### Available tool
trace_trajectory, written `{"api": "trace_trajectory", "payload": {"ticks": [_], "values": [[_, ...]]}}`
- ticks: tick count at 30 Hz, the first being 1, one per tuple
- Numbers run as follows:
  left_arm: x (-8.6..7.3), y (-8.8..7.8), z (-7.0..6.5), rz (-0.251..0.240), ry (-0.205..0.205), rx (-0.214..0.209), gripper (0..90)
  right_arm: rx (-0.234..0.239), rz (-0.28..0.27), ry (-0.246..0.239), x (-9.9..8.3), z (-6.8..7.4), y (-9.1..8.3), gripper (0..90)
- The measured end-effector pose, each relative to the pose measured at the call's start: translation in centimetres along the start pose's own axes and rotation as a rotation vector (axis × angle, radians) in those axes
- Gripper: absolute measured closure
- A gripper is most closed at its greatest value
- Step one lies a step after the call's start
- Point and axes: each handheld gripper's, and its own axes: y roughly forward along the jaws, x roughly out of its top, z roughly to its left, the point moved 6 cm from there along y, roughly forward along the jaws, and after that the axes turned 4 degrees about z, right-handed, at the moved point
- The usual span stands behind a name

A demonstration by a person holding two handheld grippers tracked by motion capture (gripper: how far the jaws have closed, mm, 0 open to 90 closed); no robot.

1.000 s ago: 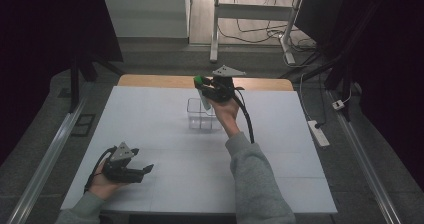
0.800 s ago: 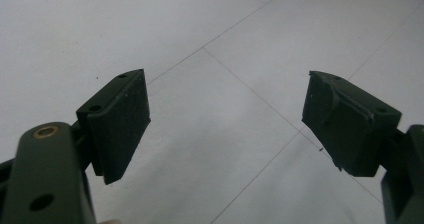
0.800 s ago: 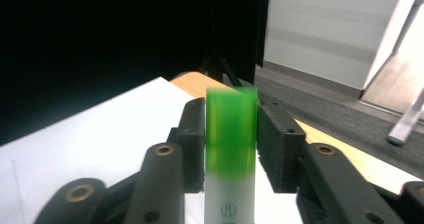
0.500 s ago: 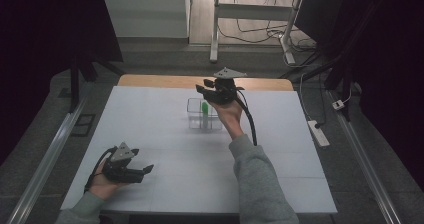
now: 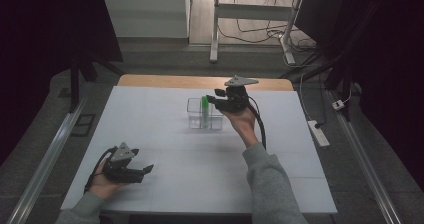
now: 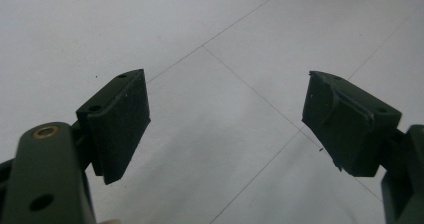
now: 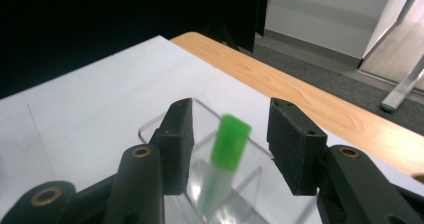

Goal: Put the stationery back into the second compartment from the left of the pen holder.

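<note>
The right gripper (image 7: 230,151) hangs released, jaws apart either side of a green-capped tube (image 7: 227,156) leaning in the clear plastic rack (image 7: 165,121) just beyond them. The left gripper (image 6: 225,126) gapes over bare table. The tube looks light, slick, possibly breakable; best pinched just below the cap. Its base blurs behind the rack wall.
</note>
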Motion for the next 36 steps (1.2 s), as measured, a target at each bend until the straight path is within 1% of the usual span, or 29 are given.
{"api": "trace_trajectory", "payload": {"ticks": [5, 7, 9, 11, 13, 19, 26, 29, 31, 36], "values": [[0.0, 0.0, 0.0, 0.002, 0.0, 0.002, 18.9, -0.011, 0.015, 0.002, -1.5, -0.4, -2.0, 51.1], [0.0, 0.0, 0.0, 0.002, -0.002, 0.003, 18.9, -0.003, 0.016, 0.01, -2.2, -0.6, -2.8, 50.6], [0.0, 0.0, 0.0, 0.002, -0.004, 0.004, 18.9, -0.01, 0.033, 0.007, -2.9, -0.7, -3.6, 49.8], [0.0, 0.1, 0.0, 0.003, -0.005, 0.005, 18.9, -0.011, 0.032, 0.009, -3.7, -0.8, -4.5, 49.5], [0.0, 0.1, 0.1, 0.003, -0.004, 0.005, 18.9, -0.02, 0.046, 0.007, -4.5, -0.9, -5.3, 49.3], [0.0, 0.1, 0.1, 0.005, -0.005, 0.006, 18.9, -0.032, 0.08, 0.018, -7.2, -0.9, -7.6, 49.0], [0.0, 0.1, 0.1, 0.007, -0.006, 0.008, 18.8, -0.043, 0.149, 0.02, -10.4, -0.7, -9.0, 48.1], [0.0, 0.1, 0.1, 0.008, -0.007, 0.008, 18.7, -0.041, 0.156, 0.034, -11.4, -0.6, -9.4, 47.9], [0.0, 0.1, 0.1, 0.007, -0.007, 0.009, 18.8, -0.041, 0.17, 0.036, -12.1, -0.6, -9.7, 47.7], [0.0, 0.1, 0.1, 0.007, -0.009, 0.009, 18.7, -0.058, 0.181, 0.038, -13.5, -0.6, -11.0, 47.3]]}}
